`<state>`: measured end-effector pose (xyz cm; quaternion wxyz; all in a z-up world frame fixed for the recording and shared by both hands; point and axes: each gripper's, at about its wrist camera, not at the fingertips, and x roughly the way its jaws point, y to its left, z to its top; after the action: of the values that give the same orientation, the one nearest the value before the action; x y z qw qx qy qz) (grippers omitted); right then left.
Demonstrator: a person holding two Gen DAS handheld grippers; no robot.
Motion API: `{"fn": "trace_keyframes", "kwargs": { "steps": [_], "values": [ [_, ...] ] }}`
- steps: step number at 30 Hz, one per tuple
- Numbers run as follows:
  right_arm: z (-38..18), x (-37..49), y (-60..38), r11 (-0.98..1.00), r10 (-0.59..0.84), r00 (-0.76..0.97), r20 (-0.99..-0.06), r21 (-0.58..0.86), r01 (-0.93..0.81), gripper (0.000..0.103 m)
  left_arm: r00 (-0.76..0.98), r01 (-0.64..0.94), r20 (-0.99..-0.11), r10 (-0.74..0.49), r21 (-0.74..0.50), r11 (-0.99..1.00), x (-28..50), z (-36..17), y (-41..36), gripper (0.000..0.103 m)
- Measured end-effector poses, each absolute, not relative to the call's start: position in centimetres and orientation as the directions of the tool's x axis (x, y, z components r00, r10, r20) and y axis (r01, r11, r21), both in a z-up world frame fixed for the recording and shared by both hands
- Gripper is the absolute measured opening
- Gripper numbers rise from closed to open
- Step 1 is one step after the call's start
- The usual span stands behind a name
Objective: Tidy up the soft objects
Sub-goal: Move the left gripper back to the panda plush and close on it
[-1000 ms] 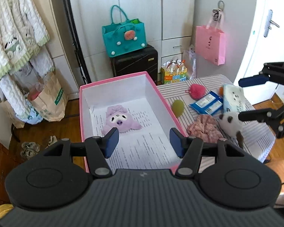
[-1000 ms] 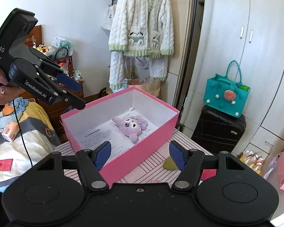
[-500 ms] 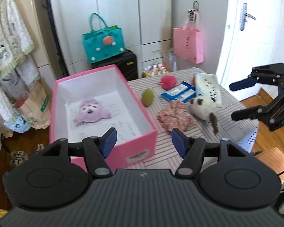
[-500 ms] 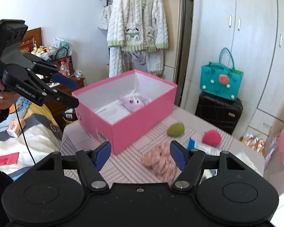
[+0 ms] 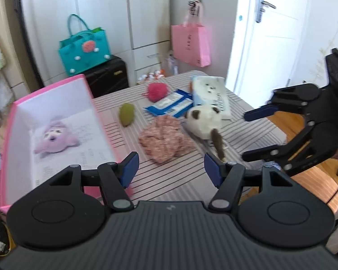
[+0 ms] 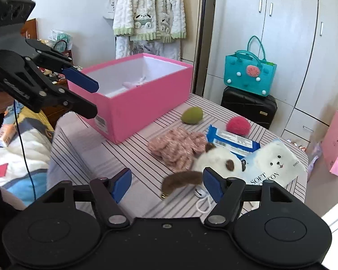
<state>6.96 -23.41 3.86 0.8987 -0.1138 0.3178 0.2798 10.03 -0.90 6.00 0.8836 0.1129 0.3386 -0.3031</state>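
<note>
Both grippers swung from pink box (image 5: 87, 85) toward table toys | left gripper (image 5: 170, 168) wide, empty | right gripper (image 6: 166, 184) wide, empty | cat plush (image 6: 216, 162) at 1 o'clock of right

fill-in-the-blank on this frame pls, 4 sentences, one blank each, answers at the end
1. The purple plush lies inside the ____ box.
2. Both the left tool and the right tool hold ____.
3. The brown tail on the white plush points toward the ____ tool.
4. The red pom-pom sits next to a ____ wipes pack on the striped table.

Answers: pink; nothing; right; blue
</note>
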Motion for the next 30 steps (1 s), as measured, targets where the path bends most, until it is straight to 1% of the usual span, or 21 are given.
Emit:
{"fn": "trace_keyframes", "kwargs": {
  "steps": [6,8,10,13,15,18,20,25,26,28,30],
  "values": [
    [1.1,8.2,-24.2,0.818,0.387,0.677,-0.626,-0.106,-0.565,0.076,0.609,0.637,-0.632,-0.479,0.031,0.77,10.6,4.8,-3.4,0.064],
    [0.3,8.6,-24.5,0.818,0.379,0.692,-0.614,-0.127,-0.561,0.077,0.6,0.646,-0.636,-0.485,0.028,0.763,11.1,4.1,-4.5,0.064],
    [-0.4,9.1,-24.9,0.822,0.386,0.706,-0.594,-0.126,-0.555,0.078,0.582,0.649,-0.649,-0.49,0.007,0.761,11.6,3.3,-5.5,0.064],
    [-1.3,10.0,-25.7,0.817,0.433,0.711,-0.554,-0.092,-0.569,0.081,0.587,0.648,-0.649,-0.484,0.018,0.762,12.0,2.1,-6.7,0.064],
    [-2.1,10.6,-26.0,0.833,0.421,0.727,-0.542,-0.086,-0.546,0.081,0.583,0.644,-0.655,-0.48,0.013,0.765,12.5,1.5,-7.2,0.064],
    [-3.1,11.4,-26.1,0.841,0.395,0.739,-0.546,-0.108,-0.53,0.083,0.593,0.636,-0.646,-0.481,0.01,0.772,13.3,1.0,-8.4,0.065],
    [-3.8,11.8,-26.0,0.841,0.381,0.744,-0.549,-0.13,-0.526,0.084,0.601,0.64,-0.63,-0.493,0.008,0.769,13.7,0.8,-9.0,0.067],
    [-4.8,12.6,-25.7,0.831,0.343,0.752,-0.562,-0.191,-0.522,0.084,0.591,0.656,-0.621,-0.515,-0.001,0.755,15.0,0.1,-11.4,0.069],
    [-5.0,12.8,-25.7,0.828,0.345,0.75,-0.565,-0.193,-0.527,0.084,0.594,0.666,-0.617,-0.517,0.016,0.746,15.3,0.0,-12.0,0.072],
    [-5.2,13.2,-25.6,0.824,0.351,0.74,-0.574,-0.187,-0.535,0.084,0.602,0.674,-0.614,-0.511,0.048,0.737,15.7,-0.4,-13.1,0.073],
    [-5.3,13.6,-25.5,0.828,0.353,0.735,-0.58,-0.172,-0.534,0.084,0.6,0.663,-0.623,-0.501,0.037,0.748,16.5,-0.8,-13.5,0.073]
  ]
}}
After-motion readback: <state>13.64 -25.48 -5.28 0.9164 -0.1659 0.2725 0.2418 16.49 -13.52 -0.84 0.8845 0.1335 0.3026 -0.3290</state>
